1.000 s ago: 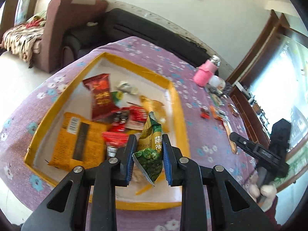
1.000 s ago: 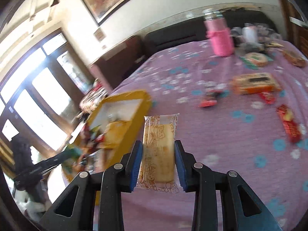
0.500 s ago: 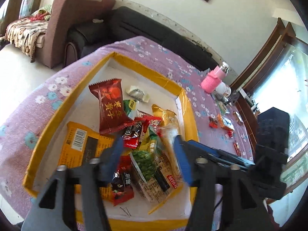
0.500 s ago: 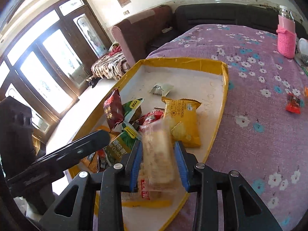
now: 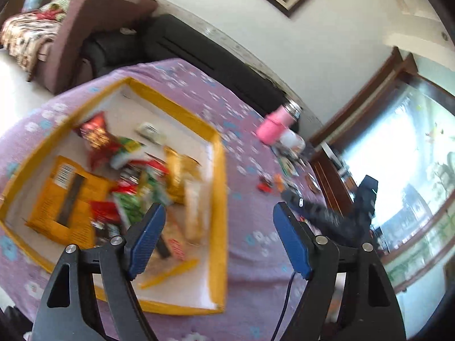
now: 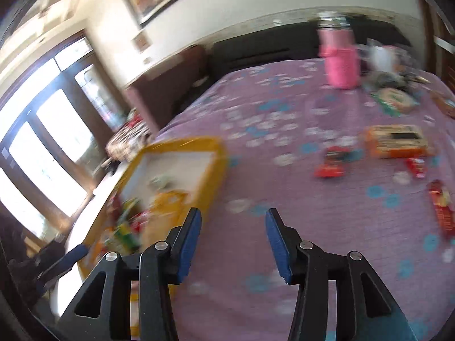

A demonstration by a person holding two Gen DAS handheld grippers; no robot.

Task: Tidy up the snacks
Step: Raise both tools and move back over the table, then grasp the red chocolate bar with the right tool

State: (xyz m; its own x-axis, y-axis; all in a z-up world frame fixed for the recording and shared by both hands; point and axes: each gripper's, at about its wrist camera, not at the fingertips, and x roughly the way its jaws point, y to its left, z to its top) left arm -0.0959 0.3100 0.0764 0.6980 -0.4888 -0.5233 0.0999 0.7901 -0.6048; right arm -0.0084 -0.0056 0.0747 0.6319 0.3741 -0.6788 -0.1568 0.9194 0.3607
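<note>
A yellow-rimmed box [image 5: 219, 187] on the purple flowered cloth holds several snack packets, among them a green pea packet [image 5: 130, 204] and a pale biscuit packet [image 5: 194, 207]. My left gripper [image 5: 219, 227] hovers over the box's right rim, jaws opening, nothing between them. The right gripper [image 6: 233, 233] is above bare cloth beside the box [image 6: 219, 153], its jaws also opening and empty. Loose snacks lie to the right: an orange box [image 6: 395, 140], a red packet [image 6: 331, 162] and a long red packet [image 6: 442, 207]. Both views are blurred by motion.
A pink bottle [image 6: 341, 59] stands at the far side of the table among small clutter [image 6: 395, 99]. A dark sofa [image 5: 199, 51] and a brown armchair [image 5: 68, 37] lie beyond the table. The right gripper's arm [image 5: 330, 213] shows in the left wrist view.
Both grippers let go of their packets into the box: the left dropped the green pea packet, the right the pale biscuit packet. Both then swung right, away from the box's middle.
</note>
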